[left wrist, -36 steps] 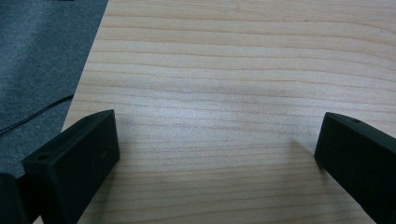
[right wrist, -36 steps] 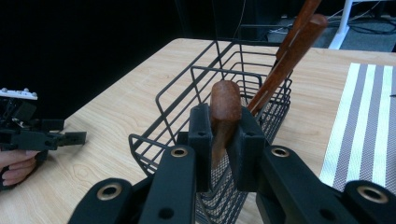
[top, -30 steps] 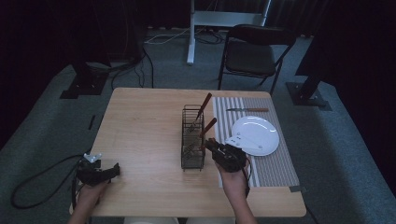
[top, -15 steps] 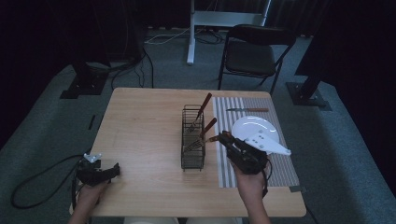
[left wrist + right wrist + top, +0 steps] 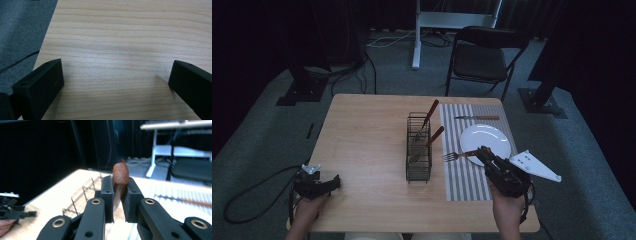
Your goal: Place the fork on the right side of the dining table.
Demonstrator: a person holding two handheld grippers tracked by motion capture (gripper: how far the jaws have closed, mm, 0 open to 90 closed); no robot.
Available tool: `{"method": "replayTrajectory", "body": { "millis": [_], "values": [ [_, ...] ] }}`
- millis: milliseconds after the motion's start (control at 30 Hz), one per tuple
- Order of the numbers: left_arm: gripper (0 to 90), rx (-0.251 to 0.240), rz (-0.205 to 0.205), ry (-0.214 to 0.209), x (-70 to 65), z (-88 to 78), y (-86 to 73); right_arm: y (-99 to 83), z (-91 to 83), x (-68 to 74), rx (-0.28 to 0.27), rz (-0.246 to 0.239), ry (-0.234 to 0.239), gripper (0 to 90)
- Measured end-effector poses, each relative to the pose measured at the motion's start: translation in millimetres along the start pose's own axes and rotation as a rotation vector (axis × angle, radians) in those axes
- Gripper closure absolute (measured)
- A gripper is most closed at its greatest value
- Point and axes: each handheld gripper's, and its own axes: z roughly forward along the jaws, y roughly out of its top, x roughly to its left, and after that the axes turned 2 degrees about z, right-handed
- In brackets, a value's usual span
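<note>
My right gripper [image 5: 479, 151] is shut on the wooden handle of a fork [image 5: 456, 156], held level just above the striped placemat [image 5: 462, 177] with its tines pointing left toward the black wire basket [image 5: 418, 167]. In the right gripper view the brown fork handle [image 5: 120, 173] sticks up between the closed jaws of that gripper [image 5: 117, 197]. Two more wooden-handled utensils [image 5: 434, 135] lean in the basket. My left gripper [image 5: 332, 183] rests at the table's front left edge, and in its own view it [image 5: 117, 75] stands open over bare wood.
A white plate [image 5: 486, 137] lies on the placemat just behind the right gripper. A knife [image 5: 477, 118] lies at the mat's far end. Beyond the table [image 5: 362, 130] stand a black folding chair [image 5: 482, 57] and a white stand.
My right gripper has drawn away from the basket to the right, bringing the fork with it out over the placemat. The left gripper has stayed put.
</note>
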Motion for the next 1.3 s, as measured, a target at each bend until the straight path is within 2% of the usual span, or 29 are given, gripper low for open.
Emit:
{"method": "replayTrajectory", "body": {
  "millis": [133,233,367,700,900,1133,1200,1300],
  "values": [
    [0.2,0.0,0.0,0.0,0.0,0.0,0.0,-28.1,0.4,-23.3,0.049,0.081,-0.049,81.0],
    [0.2,0.0,0.0,0.0,0.0,0.0,0.0,-46.0,1.4,-38.6,0.089,0.126,-0.077,81.0],
    [0.3,0.0,0.0,0.0,0.0,0.0,0.0,-60.7,0.8,-52.7,0.127,0.166,-0.095,81.0],
    [0.2,0.0,0.0,0.0,0.0,0.0,0.0,-73.7,-3.9,-69.1,0.172,0.216,-0.11,81.0],
    [0.2,-0.001,-0.002,0.0,-0.1,0.1,0.0,-78.8,-1.8,-77.8,0.206,0.217,-0.117,81.0],
    [0.2,-0.002,-0.004,0.004,-0.5,-0.3,-0.5,-86.0,-5.2,-91.8,0.194,0.28,-0.098,80.7],
    [0.2,-0.002,-0.004,0.004,-0.5,-0.3,-0.5,-90.7,-6.7,-101.2,0.191,0.32,-0.093,80.1],
    [0.2,-0.002,-0.004,0.004,-0.5,-0.3,-0.5,-96.4,-8.3,-110.9,0.189,0.35,-0.092,78.9]
  ]
}}
